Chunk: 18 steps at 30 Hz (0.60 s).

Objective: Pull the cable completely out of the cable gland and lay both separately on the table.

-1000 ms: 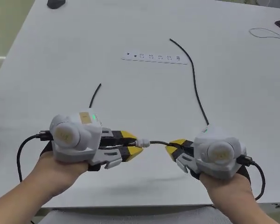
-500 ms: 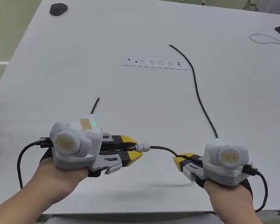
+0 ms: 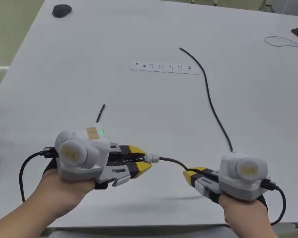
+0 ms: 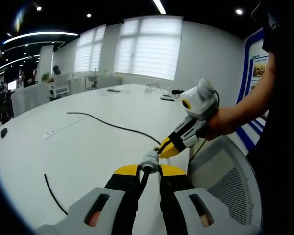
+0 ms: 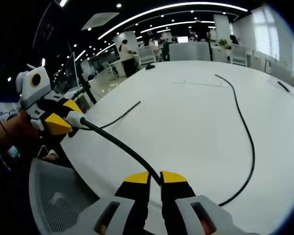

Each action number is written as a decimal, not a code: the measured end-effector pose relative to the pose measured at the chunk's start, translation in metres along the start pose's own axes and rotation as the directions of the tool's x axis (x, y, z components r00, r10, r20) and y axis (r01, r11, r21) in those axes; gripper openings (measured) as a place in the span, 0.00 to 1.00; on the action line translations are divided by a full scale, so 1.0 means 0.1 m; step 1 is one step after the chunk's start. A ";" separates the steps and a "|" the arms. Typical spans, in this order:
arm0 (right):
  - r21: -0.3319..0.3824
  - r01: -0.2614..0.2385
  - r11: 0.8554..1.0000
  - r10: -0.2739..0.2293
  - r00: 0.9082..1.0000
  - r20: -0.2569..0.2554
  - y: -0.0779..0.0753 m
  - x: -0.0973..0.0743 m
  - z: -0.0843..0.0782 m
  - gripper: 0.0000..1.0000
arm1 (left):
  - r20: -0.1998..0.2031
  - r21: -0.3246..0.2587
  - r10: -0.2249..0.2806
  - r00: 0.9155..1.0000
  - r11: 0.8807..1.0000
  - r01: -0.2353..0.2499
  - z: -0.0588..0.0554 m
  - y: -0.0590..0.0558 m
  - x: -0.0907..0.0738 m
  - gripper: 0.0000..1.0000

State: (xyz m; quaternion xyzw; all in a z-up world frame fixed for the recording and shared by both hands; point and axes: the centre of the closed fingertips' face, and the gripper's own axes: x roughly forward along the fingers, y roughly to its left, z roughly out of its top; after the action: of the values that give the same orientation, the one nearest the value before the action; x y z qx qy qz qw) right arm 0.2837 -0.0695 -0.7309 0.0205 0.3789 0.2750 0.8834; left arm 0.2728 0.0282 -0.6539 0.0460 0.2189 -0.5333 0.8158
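White table [image 3: 89,59] stretches out under both grippers, which are held side by side above its near edge. The left gripper [image 3: 143,158] points to the right, and its yellow-tipped jaws pinch the small white cable gland [image 3: 150,158] between their ends; in its own view, the left gripper [image 4: 149,171] shows the cable gland [image 4: 150,160] sitting just past the tips. The black cable [image 3: 208,99] is threaded through the gland. A short stretch of it hangs in the air between the gland and the right gripper [image 3: 187,174], whose jaws are pressed together on the cable, as the right gripper view shows [image 5: 155,178]. Beyond that grip the cable lies on the table and curves away toward a white power strip [image 3: 164,67]. On the other side, a short black tail of the cable rests on the table behind the left gripper. A dark mouse [image 3: 62,10] sits at the far left corner.
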 end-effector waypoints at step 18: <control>-0.423 -0.011 0.906 -0.002 1.000 -0.028 0.35 -0.23 0.39 0.23 | 0.019 -0.027 0.008 1.000 1.000 -0.007 -0.01 0.03 -0.04 0.15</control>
State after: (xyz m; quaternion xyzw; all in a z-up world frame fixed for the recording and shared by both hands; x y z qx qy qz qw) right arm 0.2810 -0.0443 -0.6791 -0.1744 0.3227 0.3528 0.8608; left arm 0.2742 0.0329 -0.6535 0.0306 0.2180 -0.5277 0.8204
